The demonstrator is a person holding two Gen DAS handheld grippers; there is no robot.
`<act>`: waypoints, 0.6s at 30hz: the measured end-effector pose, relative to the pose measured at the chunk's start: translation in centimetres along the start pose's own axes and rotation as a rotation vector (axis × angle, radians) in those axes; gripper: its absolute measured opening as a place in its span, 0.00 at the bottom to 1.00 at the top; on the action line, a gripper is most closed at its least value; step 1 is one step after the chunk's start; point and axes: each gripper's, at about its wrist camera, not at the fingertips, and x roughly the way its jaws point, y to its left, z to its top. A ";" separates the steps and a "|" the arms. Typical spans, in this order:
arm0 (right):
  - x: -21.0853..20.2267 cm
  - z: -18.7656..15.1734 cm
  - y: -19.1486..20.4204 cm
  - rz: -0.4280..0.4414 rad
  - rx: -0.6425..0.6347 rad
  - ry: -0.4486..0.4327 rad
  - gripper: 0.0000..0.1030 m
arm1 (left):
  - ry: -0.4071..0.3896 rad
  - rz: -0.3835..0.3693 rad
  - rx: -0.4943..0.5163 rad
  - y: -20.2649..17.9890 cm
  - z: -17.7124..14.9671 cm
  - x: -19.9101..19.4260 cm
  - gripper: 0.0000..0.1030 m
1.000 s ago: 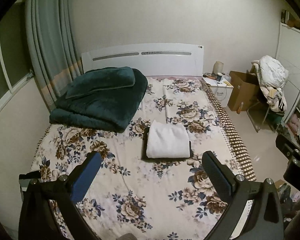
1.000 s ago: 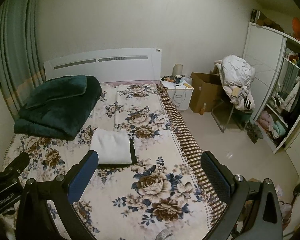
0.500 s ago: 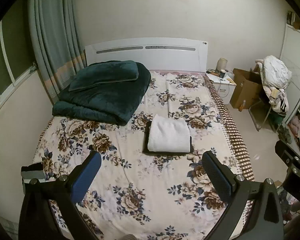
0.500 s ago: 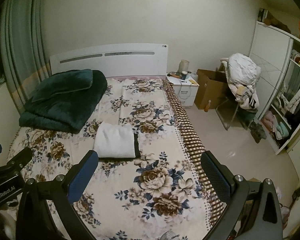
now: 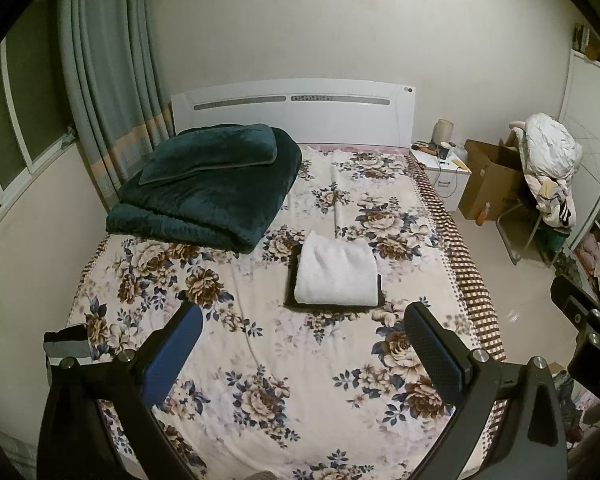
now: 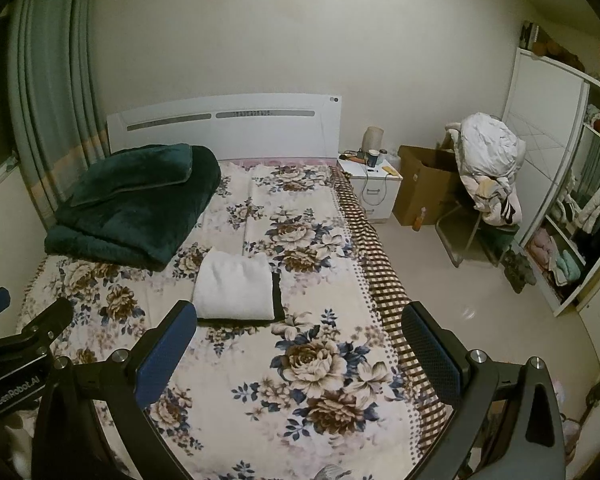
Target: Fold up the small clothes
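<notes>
On the bed w/ flowered cream sheet [image 5: 260, 360], near its middle, lies the folded white fluffy cloth [image 5: 336, 276] on top of a flat black garment [image 5: 292, 280]. Both look soft, light and floppy, not slippery; the white one is thick, so I judge it holds its shape a bit. Best to pinch at a corner or a folded edge. Left claw [image 5: 300, 356] and right claw [image 6: 298, 352] hang above the bed, fingers wide apart, holding nothing.
</notes>
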 end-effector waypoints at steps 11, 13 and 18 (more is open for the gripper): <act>-0.4 0.4 0.1 0.010 0.001 0.002 1.00 | -0.003 -0.004 0.001 0.1 0.2 -0.2 1.00; -0.4 0.4 0.1 0.010 0.000 0.001 1.00 | -0.007 0.000 -0.002 0.1 0.2 -0.5 1.00; -0.7 0.8 0.3 0.012 0.001 -0.005 1.00 | -0.013 -0.003 -0.009 0.1 0.6 -1.3 1.00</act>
